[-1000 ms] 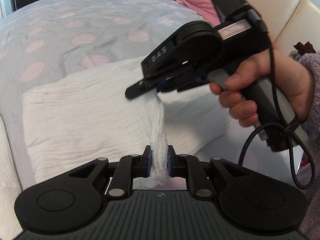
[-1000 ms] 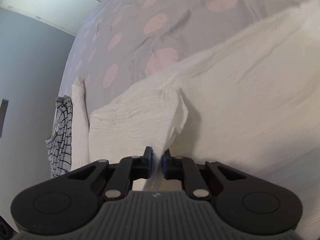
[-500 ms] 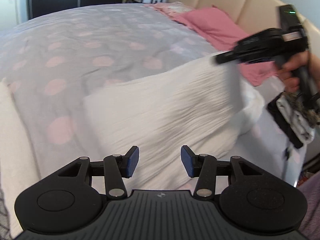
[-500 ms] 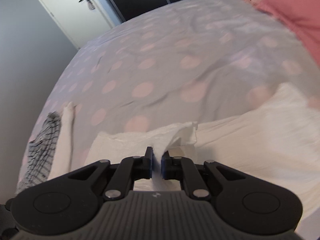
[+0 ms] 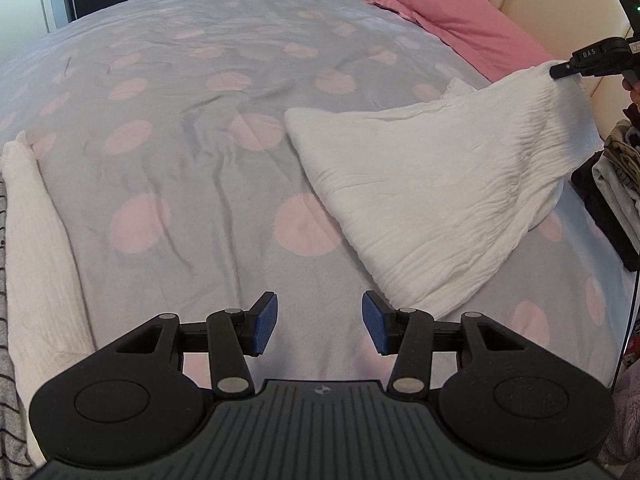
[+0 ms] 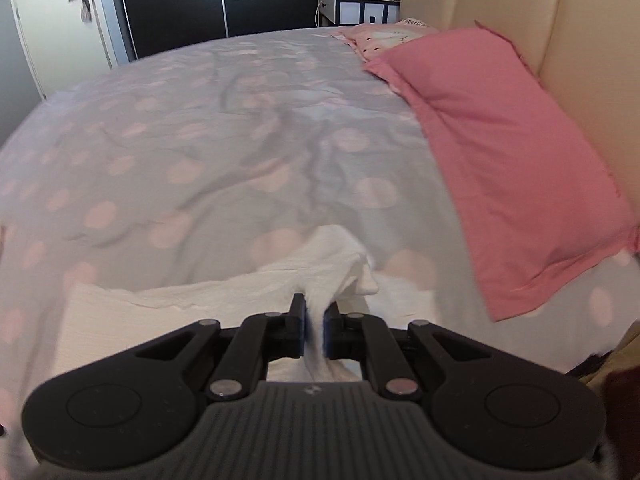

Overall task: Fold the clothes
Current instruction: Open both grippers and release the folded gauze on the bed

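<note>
A white crinkled garment (image 5: 440, 184) lies folded on the grey bed cover with pink dots (image 5: 200, 128). My right gripper (image 5: 556, 70) is shut on its far right corner and lifts that corner off the bed, so the cloth hangs in a slope. In the right wrist view the white garment (image 6: 240, 300) is pinched between the blue pads of the right gripper (image 6: 315, 330). My left gripper (image 5: 319, 326) stands open over the bare cover, with nothing between its fingers; the cloth's near edge lies just to its right.
A folded white cloth (image 5: 36, 248) and a striped garment (image 5: 6, 380) lie at the left edge. A pink pillow (image 6: 512, 152) rests against the beige headboard (image 6: 592, 40). A pile of dark clothes (image 5: 612, 184) sits at the right.
My left gripper let go of the white cloth and now stands open. The right gripper carried its corner up and away to the right, and the cloth slid right with it.
</note>
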`<state>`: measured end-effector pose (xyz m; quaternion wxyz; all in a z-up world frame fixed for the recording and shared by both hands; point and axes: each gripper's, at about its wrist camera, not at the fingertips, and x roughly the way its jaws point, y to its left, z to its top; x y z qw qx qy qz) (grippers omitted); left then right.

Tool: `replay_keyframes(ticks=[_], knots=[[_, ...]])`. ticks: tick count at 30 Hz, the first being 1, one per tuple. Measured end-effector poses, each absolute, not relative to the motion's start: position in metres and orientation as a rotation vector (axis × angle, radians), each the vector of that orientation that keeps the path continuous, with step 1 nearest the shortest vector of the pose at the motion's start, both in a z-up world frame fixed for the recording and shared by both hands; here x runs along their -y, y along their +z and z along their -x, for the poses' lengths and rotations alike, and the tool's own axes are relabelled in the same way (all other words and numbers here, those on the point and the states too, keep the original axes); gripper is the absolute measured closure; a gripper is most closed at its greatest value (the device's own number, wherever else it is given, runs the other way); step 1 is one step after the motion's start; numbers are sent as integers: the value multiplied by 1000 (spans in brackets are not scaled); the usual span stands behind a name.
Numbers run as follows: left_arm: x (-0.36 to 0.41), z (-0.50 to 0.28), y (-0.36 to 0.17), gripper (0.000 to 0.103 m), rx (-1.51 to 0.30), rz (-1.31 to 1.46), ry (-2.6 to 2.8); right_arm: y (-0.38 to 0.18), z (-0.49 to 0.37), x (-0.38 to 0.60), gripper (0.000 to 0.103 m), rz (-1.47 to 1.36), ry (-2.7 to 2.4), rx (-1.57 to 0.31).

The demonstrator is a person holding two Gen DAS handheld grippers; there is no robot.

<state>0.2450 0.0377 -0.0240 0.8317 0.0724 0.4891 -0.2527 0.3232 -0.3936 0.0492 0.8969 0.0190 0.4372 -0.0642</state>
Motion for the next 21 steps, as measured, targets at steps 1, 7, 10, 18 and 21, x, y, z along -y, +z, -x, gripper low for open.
replay_keyframes(ticks=[1, 7, 10, 18, 21], knots=[[-36, -246, -25, 58, -1039, -154, -538, 48, -325, 401, 93, -26, -148, -916], [-21, -255, -40, 57, -1078, -159, -545, 30, -340, 435, 93, 37, -215, -923], [-13, -262, -47, 57, -1104, -108, -564, 6, -346, 441, 90, 48, -217, -925], [3, -280, -57, 57, -1135, 48, -533, -42, -342, 448, 55, 108, -327, -942], [8, -289, -68, 56, -1176, 116, -499, -40, -333, 450, 34, 98, -369, -908]])
